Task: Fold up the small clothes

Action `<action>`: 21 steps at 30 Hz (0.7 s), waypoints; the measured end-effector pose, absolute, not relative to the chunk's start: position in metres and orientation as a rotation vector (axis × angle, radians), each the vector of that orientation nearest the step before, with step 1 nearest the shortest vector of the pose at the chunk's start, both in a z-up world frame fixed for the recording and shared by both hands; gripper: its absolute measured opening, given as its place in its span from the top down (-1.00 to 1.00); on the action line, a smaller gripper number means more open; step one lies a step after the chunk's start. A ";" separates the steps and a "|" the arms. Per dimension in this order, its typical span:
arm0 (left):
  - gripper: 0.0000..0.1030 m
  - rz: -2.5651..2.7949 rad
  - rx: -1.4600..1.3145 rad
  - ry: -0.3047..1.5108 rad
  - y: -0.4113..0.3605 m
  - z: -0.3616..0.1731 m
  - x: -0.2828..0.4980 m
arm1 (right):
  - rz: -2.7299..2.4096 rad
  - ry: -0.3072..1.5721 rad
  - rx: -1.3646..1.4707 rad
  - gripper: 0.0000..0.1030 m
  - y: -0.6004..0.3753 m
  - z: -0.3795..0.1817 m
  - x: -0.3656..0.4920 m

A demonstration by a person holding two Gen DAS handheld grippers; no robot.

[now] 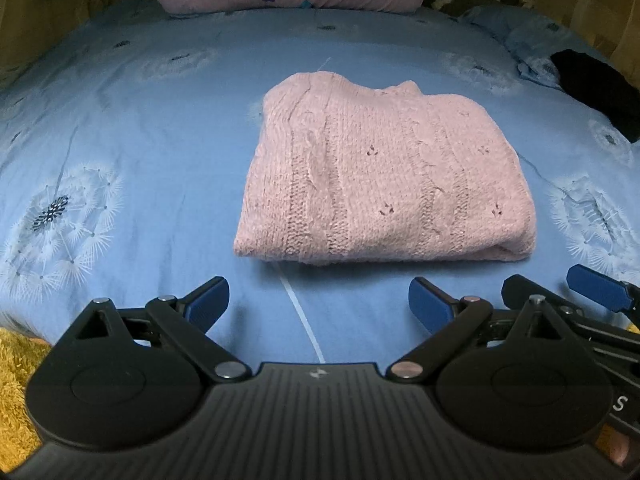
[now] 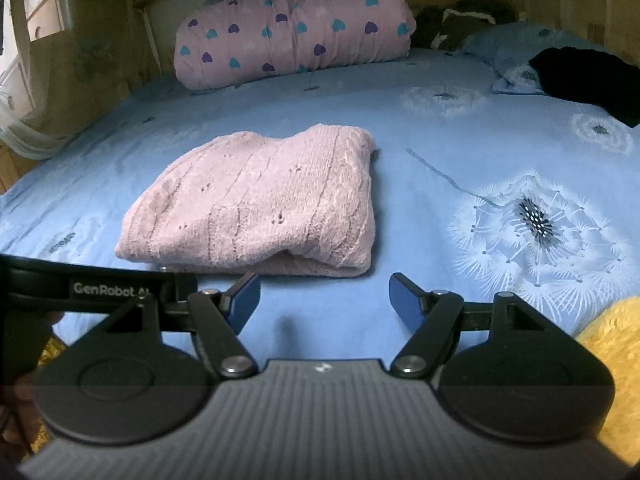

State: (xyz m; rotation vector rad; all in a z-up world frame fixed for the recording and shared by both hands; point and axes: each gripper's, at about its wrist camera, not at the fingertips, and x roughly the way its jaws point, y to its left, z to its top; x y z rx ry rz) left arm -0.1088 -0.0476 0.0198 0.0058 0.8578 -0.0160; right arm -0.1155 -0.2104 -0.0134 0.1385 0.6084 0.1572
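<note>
— Between the left gripper (image 1: 319,300) fingers, anything?

— Nothing; its jaws are spread and empty. The right gripper (image 2: 325,298) is released too, just beside it.

— And the pink knit sweater (image 1: 380,176)?

— Just ahead of both, lying folded in a compact bundle on the blue bedsheet (image 1: 140,128). This garment looks finished; a black garment (image 2: 588,80) far off may remain.

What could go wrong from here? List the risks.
1. The folded pink cable-knit sweater is thick and loosely stacked; pushing its near edge could slide the layers apart.
2. Both claws are open and empty, and the right claw sits right beside the left claw, so they might collide.
3. The blue dandelion-print bedsheet lies soft under the sweater; a low pinch could catch sheet too.
</note>
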 end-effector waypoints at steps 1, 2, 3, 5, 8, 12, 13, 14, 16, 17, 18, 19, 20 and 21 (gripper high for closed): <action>-0.91 -0.016 0.006 0.858 -0.048 0.020 -0.109 | 0.158 0.610 0.139 -0.42 -0.211 -0.014 -0.115; -0.91 -0.016 0.006 0.858 -0.047 0.020 -0.108 | 0.157 0.611 0.139 -0.42 -0.211 -0.014 -0.115; -0.91 -0.016 0.007 0.858 -0.047 0.020 -0.108 | 0.157 0.612 0.139 -0.42 -0.210 -0.014 -0.115; -0.91 -0.015 0.010 0.856 -0.048 0.019 -0.108 | 0.156 0.612 0.139 -0.42 -0.210 -0.014 -0.115; -0.91 -0.013 0.015 0.854 -0.048 0.019 -0.108 | 0.156 0.613 0.139 -0.42 -0.210 -0.014 -0.115; -0.91 -0.013 0.016 0.853 -0.048 0.019 -0.108 | 0.156 0.612 0.139 -0.42 -0.210 -0.013 -0.115; -0.91 -0.013 0.016 0.854 -0.048 0.019 -0.108 | 0.155 0.612 0.138 -0.42 -0.210 -0.014 -0.115; -0.91 -0.012 0.017 0.853 -0.048 0.019 -0.108 | 0.156 0.612 0.138 -0.42 -0.210 -0.014 -0.114; -0.91 -0.011 0.019 0.852 -0.049 0.020 -0.108 | 0.156 0.612 0.138 -0.42 -0.210 -0.014 -0.114; -0.91 -0.011 0.021 0.851 -0.049 0.020 -0.108 | 0.155 0.612 0.138 -0.42 -0.210 -0.014 -0.114; -0.91 -0.010 0.021 0.851 -0.049 0.020 -0.108 | 0.156 0.612 0.138 -0.42 -0.210 -0.014 -0.114; -0.91 -0.009 0.022 0.850 -0.050 0.020 -0.108 | 0.156 0.613 0.139 -0.42 -0.210 -0.014 -0.114; -0.91 -0.008 0.023 0.851 -0.050 0.020 -0.108 | 0.156 0.613 0.139 -0.42 -0.210 -0.014 -0.114; -0.91 -0.008 0.025 0.851 -0.049 0.019 -0.108 | 0.156 0.614 0.139 -0.42 -0.210 -0.014 -0.114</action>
